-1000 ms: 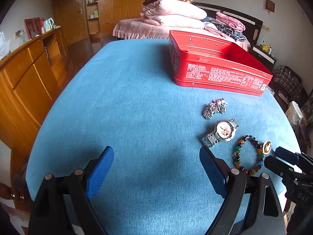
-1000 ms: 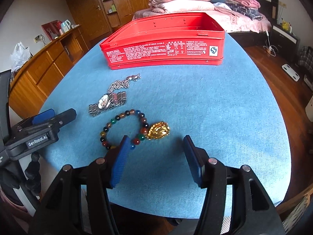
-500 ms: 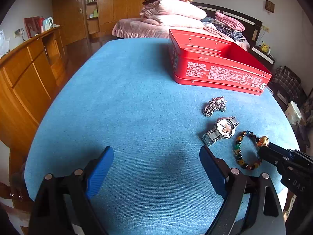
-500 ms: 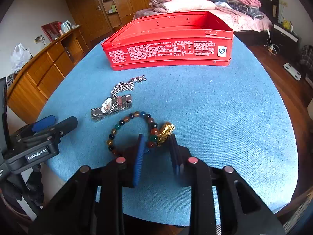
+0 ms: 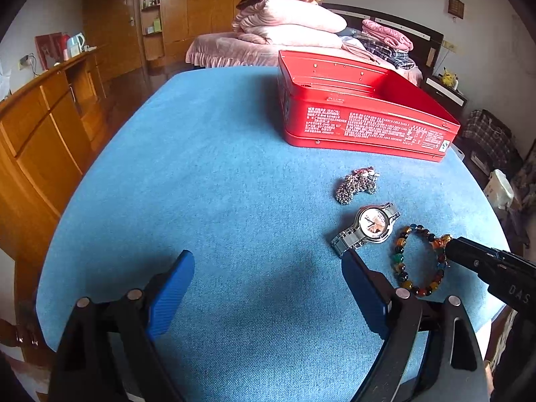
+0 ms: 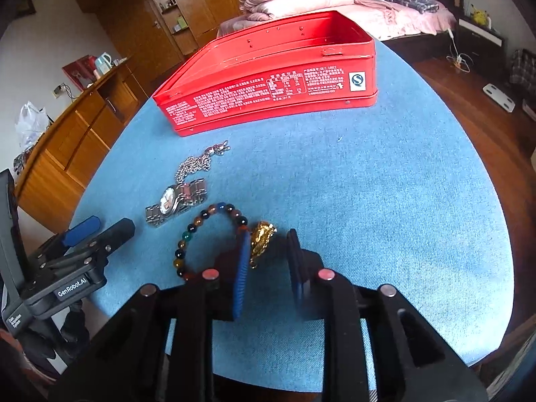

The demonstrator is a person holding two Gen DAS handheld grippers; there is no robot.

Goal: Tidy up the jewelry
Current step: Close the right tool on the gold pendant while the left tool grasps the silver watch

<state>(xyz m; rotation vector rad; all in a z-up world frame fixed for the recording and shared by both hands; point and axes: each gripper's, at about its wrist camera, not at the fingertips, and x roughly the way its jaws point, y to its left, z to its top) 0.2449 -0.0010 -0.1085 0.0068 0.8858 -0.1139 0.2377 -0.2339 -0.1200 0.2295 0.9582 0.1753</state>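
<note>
A bead bracelet (image 6: pixel 197 227) with a gold charm (image 6: pixel 263 239) lies on the blue cloth near the front edge; it also shows in the left wrist view (image 5: pixel 403 261). My right gripper (image 6: pixel 268 251) is narrowed around the gold charm, with a small gap still showing beside it; its tip shows in the left wrist view (image 5: pixel 459 251). A silver watch (image 5: pixel 368 226) and a heap of silver chain (image 5: pixel 356 184) lie behind the bracelet. An open, empty red tin box (image 5: pixel 361 124) stands beyond them. My left gripper (image 5: pixel 268 281) is open and empty over bare cloth.
The round table with blue cloth (image 5: pixel 207 174) ends close to both grippers. A wooden sideboard (image 5: pixel 37 127) stands to the left. A bed with folded blankets (image 5: pixel 291 23) lies behind the table.
My right gripper has moved forward onto the bracelet and narrowed from wide open to a small gap around the gold charm. My left gripper has stayed open and drawn slightly back.
</note>
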